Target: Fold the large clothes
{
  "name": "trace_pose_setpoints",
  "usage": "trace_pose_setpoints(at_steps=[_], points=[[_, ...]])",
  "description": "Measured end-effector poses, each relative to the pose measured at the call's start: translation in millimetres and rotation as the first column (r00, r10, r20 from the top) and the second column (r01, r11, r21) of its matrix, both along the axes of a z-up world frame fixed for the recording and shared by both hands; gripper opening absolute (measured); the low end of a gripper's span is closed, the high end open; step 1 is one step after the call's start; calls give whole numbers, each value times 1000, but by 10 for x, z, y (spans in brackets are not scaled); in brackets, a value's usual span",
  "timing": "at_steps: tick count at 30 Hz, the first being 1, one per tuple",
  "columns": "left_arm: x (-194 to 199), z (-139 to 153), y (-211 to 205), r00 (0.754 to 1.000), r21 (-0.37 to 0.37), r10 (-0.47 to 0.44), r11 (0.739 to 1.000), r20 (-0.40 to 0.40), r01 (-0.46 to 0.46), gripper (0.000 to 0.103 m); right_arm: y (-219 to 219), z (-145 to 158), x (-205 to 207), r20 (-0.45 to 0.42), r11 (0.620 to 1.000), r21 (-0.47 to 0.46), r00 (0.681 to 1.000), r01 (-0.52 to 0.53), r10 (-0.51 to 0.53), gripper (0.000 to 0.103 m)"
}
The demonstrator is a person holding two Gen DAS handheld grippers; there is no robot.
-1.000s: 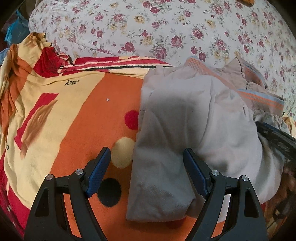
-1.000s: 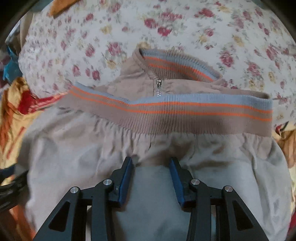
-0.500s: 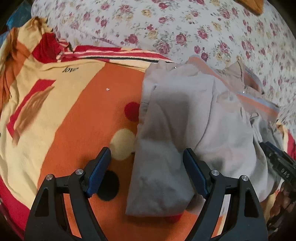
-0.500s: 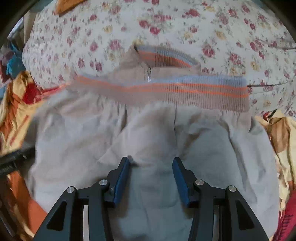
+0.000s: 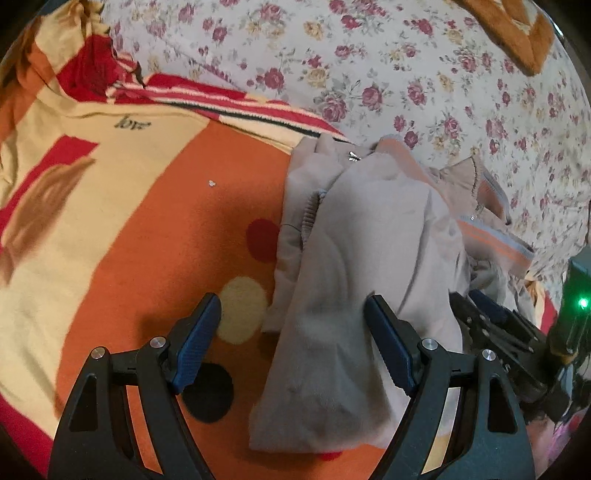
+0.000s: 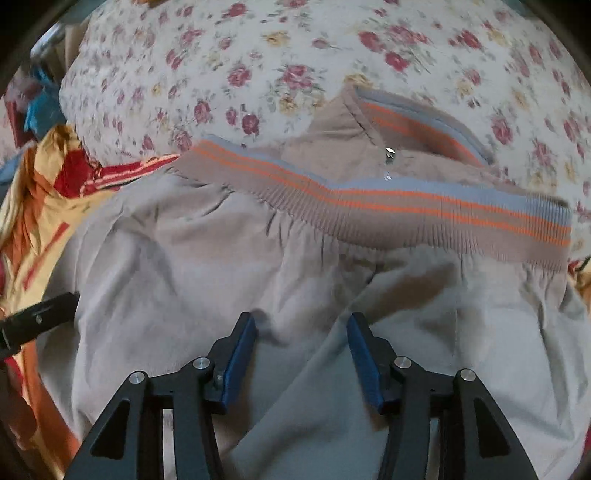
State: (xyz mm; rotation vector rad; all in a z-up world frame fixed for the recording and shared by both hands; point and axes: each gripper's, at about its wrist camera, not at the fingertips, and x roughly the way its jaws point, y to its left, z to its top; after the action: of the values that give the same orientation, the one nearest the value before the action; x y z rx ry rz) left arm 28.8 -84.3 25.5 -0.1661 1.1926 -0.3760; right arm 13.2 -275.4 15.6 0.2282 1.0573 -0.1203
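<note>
A beige jacket (image 5: 373, 266) with a ribbed hem striped in orange and grey (image 6: 406, 210) lies folded on the bed. In the left wrist view my left gripper (image 5: 293, 332) is open, with the jacket's left edge between its fingers and nothing gripped. In the right wrist view my right gripper (image 6: 301, 350) hangs over the jacket's (image 6: 221, 266) middle, its jaws apart with a ridge of fabric between them, not pinched. The right gripper also shows at the right edge of the left wrist view (image 5: 491, 317).
An orange, yellow and red blanket (image 5: 155, 206) lies under and left of the jacket. A floral bedsheet (image 5: 406, 66) covers the bed beyond. A brown-orange cloth (image 5: 517, 33) lies at the far right corner. The left gripper's side (image 6: 37, 321) shows at the left.
The right gripper's jaws have opened wider over the jacket. The jacket has bunched and narrowed toward the right, its hem now slanting. The left gripper stays open.
</note>
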Motion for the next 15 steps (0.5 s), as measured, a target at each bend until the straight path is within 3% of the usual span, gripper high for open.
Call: trace_pose_setpoints(at_steps=[4, 6, 9, 15], points=[[74, -16, -4, 1000, -8, 10, 1000, 25, -10, 82, -83, 111, -183, 19, 996, 89, 1000, -3, 1, 52], [111, -50, -29, 1000, -23, 3, 1000, 30, -2, 89, -124, 168, -306, 28, 994, 111, 1000, -2, -1, 57], [160, -65, -50, 999, -36, 19, 999, 34, -18, 91, -175, 264, -512, 49, 992, 126, 999, -8, 1, 59], [289, -108, 9, 998, -187, 60, 981, -11, -61, 92, -378, 362, -806, 77, 988, 150, 996, 23, -35, 66]])
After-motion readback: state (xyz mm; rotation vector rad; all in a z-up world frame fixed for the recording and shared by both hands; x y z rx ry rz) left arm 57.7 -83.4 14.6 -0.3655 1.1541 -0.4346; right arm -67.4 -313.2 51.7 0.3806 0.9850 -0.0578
